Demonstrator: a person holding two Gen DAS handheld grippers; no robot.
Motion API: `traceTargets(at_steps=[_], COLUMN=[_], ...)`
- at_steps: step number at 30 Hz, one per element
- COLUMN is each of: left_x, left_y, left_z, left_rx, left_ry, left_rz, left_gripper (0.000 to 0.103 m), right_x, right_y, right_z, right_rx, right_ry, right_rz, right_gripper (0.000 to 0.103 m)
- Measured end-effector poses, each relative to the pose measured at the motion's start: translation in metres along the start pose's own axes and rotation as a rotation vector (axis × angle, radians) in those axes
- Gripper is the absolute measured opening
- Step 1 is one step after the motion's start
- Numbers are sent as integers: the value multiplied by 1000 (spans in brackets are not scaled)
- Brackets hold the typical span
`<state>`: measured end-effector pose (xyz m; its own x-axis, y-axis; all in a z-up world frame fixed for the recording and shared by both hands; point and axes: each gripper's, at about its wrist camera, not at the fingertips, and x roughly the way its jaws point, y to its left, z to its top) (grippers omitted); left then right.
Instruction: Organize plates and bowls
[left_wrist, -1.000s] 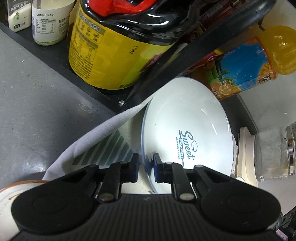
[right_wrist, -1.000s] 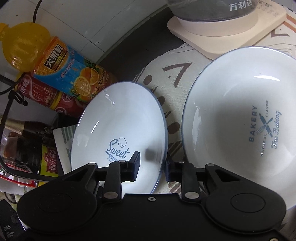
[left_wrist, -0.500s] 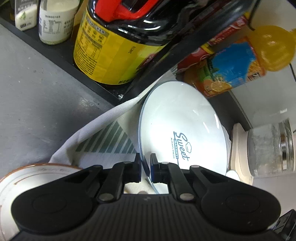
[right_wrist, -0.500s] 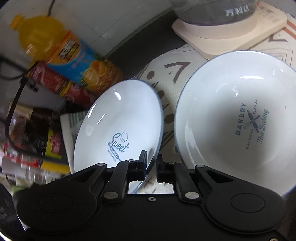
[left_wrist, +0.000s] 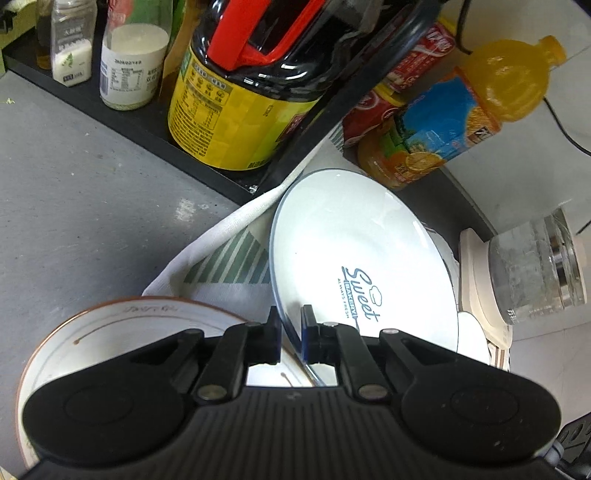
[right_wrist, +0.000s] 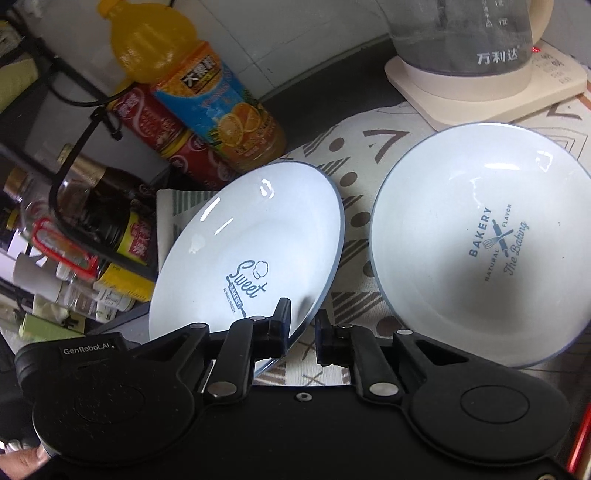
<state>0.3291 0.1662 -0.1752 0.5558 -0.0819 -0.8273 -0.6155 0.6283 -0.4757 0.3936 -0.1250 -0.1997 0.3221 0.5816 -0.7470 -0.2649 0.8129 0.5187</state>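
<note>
Plates and bowls, as they lie under your two grippers, listed left to right.

Brown-rimmed bowl (left_wrist: 122, 325): near left in the left wrist view, on the grey table (left_wrist: 74, 192), partly hidden behind your left gripper (left_wrist: 290, 338).

Striped cloth (left_wrist: 236, 258): white with green bars, lying between that bowl and the black shelf (left_wrist: 155, 129), which carries a large dark bottle with a yellow label (left_wrist: 236, 122) and smaller jars to its left.

"Sweet" plate (right_wrist: 251, 254): white with a blue rim, tilted, its far edge raised toward the orange juice bottle (right_wrist: 207, 96). You hold it from both sides. Your left gripper's fingers are clamped on its near left rim. Your right gripper (right_wrist: 301, 332) has its fingers closed on the near right rim, one finger over the face and one behind the edge. Both sets of fingers have just closed on the rim. Whether the plate's lower edge touches anything beneath cannot be told.

"Bakery" bowl (right_wrist: 480, 240): white, deeper, resting upright on the patterned mat (right_wrist: 354, 206), just right of the held plate and apart from it.

Glass kettle (right_wrist: 461, 33): far right, standing on its cream base (right_wrist: 480, 92) beyond the bowl.
</note>
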Motion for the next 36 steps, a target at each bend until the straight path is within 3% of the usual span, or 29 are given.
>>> traceTargets(at_steps=[7, 36], left_x=[-18, -94], left_y=[-5, 29], left_z=[-16, -111], left_rx=[2, -235], left_ry=[-30, -198], left_rz=[17, 103], left_gripper=[8, 8], right_x=[-16, -51], right_y=[4, 21], right_z=[-7, -49], right_rx=[-47, -327], right_ry=[-3, 90], right_rz=[13, 141], right_gripper=[12, 12])
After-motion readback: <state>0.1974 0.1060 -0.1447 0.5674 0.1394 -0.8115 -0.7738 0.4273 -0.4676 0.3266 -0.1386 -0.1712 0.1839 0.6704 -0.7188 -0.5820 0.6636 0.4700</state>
